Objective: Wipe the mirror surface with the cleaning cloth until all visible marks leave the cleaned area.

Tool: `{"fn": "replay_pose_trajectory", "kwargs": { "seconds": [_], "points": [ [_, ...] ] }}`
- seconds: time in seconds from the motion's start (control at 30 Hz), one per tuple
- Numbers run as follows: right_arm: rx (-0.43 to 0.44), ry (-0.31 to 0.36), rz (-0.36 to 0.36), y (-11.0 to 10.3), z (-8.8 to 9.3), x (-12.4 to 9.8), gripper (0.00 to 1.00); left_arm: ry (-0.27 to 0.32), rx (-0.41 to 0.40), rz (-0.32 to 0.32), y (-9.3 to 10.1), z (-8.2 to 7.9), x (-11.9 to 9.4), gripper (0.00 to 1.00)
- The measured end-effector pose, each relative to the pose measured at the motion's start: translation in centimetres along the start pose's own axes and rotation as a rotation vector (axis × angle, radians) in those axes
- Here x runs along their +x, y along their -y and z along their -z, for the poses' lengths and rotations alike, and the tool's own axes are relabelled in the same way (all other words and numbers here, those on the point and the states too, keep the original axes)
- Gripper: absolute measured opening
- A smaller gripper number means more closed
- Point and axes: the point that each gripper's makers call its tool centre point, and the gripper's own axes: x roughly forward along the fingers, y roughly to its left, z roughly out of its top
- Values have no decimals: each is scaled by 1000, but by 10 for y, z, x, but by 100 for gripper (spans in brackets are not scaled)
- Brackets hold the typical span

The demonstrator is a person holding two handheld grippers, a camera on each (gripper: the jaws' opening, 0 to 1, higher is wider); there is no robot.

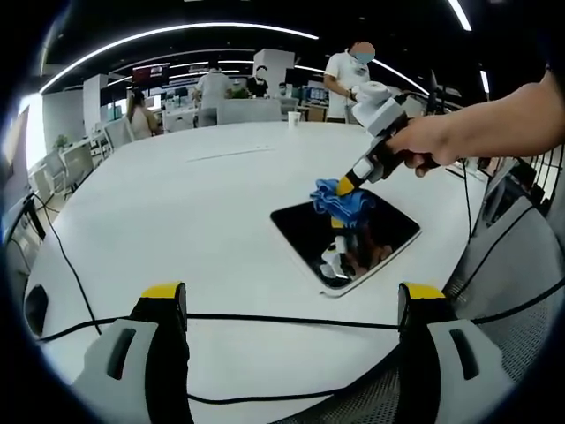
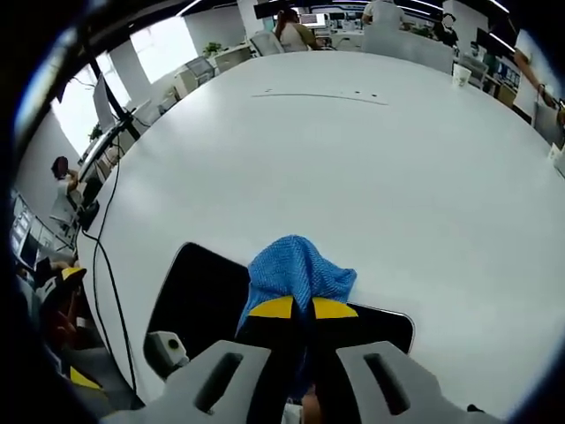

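Left claw (image 1: 293, 305) open, jaws wide apart, hovering over the near desk (image 1: 177, 203) edge with a black cable (image 1: 291, 320) running across between them. Just beyond, the mirror (image 1: 388, 238) lies flat on the desk. Right claw (image 2: 298, 307) clamped on the blue cloth (image 2: 296, 269), pressing it onto the mirror (image 2: 199, 300); a hand (image 1: 433, 141) holds it. Paper cup (image 1: 294, 118) at the far desk edge, people behind.

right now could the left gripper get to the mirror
Probably yes: the left gripper, jaws open, faces the mirror across bare table; only a black cable and the right gripper holding the cloth intervene.
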Motion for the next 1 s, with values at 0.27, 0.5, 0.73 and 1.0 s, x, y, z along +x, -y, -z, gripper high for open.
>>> {"fn": "replay_pose_trajectory", "kwargs": {
  "seconds": [0.27, 0.5, 0.73, 1.0],
  "points": [
    [3, 1, 11, 7, 1, -2, 0, -3, 5, 2, 1, 1, 0, 99],
    [3, -1, 17, 9, 1, -2, 0, -6, 6, 4, 1, 1, 0, 99],
    [0, -3, 19, 11, 2, -4, 0, 4, 2, 21, 4, -1, 0, 99],
    [10, 15, 40, 9, 6, -6, 0, -5, 15, 13, 3, 0, 0, 99]
  ]
}}
